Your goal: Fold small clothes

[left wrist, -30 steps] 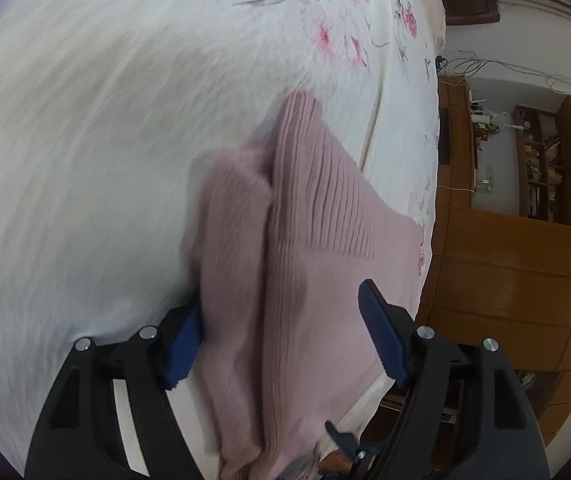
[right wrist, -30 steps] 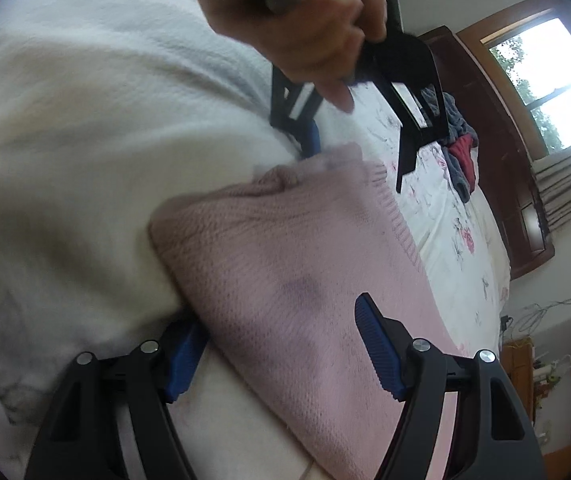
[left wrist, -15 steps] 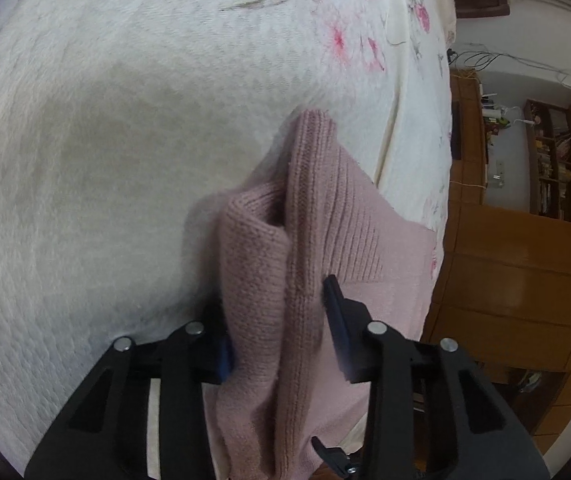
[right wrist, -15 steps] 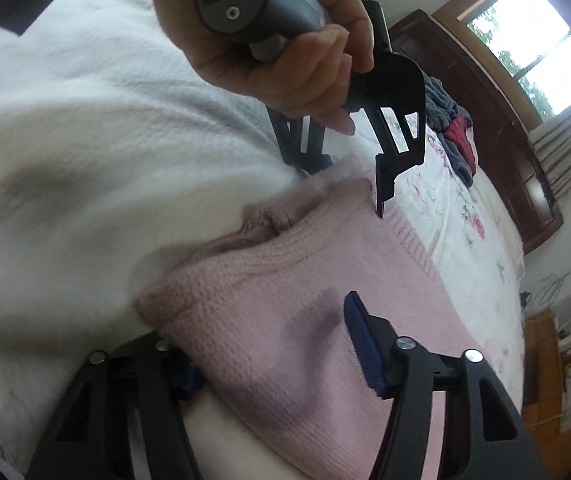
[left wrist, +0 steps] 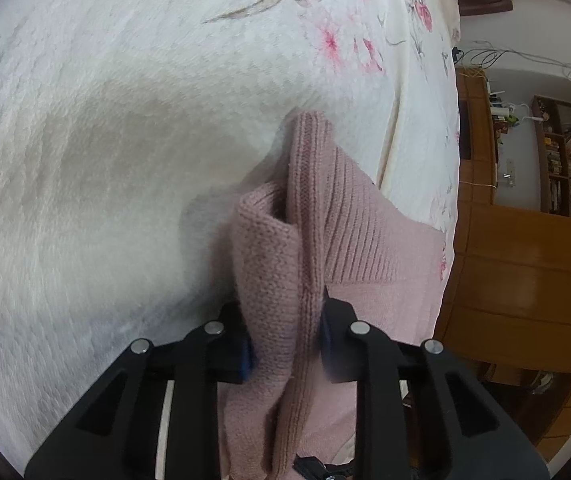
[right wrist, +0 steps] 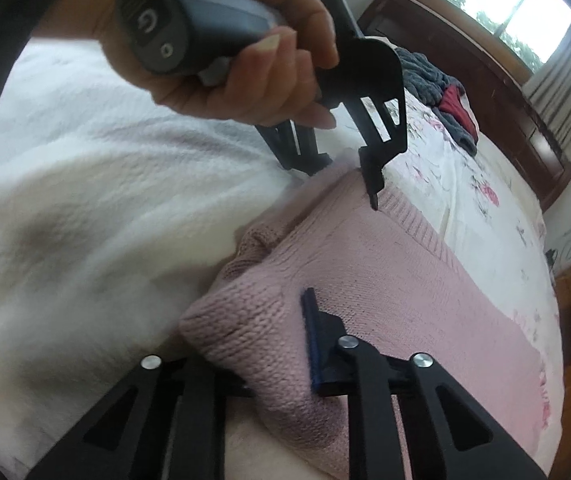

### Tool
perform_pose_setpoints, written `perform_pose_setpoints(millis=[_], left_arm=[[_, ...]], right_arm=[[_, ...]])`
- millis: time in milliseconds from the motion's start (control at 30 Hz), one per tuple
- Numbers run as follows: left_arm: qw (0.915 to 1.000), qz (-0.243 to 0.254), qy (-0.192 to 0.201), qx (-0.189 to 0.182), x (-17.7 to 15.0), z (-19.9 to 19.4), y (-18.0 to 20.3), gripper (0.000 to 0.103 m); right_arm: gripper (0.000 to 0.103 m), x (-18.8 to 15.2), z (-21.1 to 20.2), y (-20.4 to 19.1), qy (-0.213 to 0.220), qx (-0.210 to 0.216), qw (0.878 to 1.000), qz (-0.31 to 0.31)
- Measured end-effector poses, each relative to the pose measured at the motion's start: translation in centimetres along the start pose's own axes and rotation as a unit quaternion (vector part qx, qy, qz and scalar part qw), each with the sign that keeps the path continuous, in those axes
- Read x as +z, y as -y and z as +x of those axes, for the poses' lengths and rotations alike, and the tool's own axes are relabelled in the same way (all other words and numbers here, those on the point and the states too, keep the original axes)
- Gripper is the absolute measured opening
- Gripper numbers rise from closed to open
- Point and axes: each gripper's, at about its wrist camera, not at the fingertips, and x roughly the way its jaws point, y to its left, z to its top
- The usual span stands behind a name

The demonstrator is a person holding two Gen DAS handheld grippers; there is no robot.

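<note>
A pink knitted sweater (left wrist: 369,240) lies near the edge of a white bed cover (left wrist: 105,160). My left gripper (left wrist: 285,346) is shut on a raised fold of its edge, and the ribbed hem stands up between the blue pads. In the right wrist view, my right gripper (right wrist: 273,360) is shut on a bunched corner of the same sweater (right wrist: 385,272); its left finger is hidden under the knit. Farther along that edge a hand (right wrist: 245,76) holds the left gripper (right wrist: 345,176), whose tips pinch the hem.
A pile of grey and red clothes (right wrist: 441,80) lies by the dark wooden headboard (right wrist: 497,104). The floral sheet (left wrist: 345,40) covers the far side of the bed. Wooden cabinets (left wrist: 525,280) and shelves stand past the bed's edge.
Both grippers went from wide open around the sweater's edge to shut on it. The knit now bunches up into raised folds between the fingers.
</note>
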Motion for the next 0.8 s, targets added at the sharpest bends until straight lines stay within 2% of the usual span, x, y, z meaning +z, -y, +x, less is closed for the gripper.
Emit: perform_pose_setpoints(millis=[233, 500, 800], left_arm=[[0.9998, 0.011, 0.007, 0.012, -0.4, -1.2, 2.6, 0.021], [0.9982, 0.047, 0.019, 0.032, -0.8, -3.2, 9.5, 0.021], [0.9936, 0.090, 0.031, 0.062, -2.4, -4.0, 17.8, 0.021]], right_arm=[[0.012, 0.7, -1.9, 2.2, 0.014, 0.016, 0.999, 0.049], [0.011, 1.4, -6.2, 6.6, 0.048, 0.024, 0.991, 0.119], [0.011, 0.4, -10.2, 12.8, 0.081, 0.039, 0.974, 0.209]])
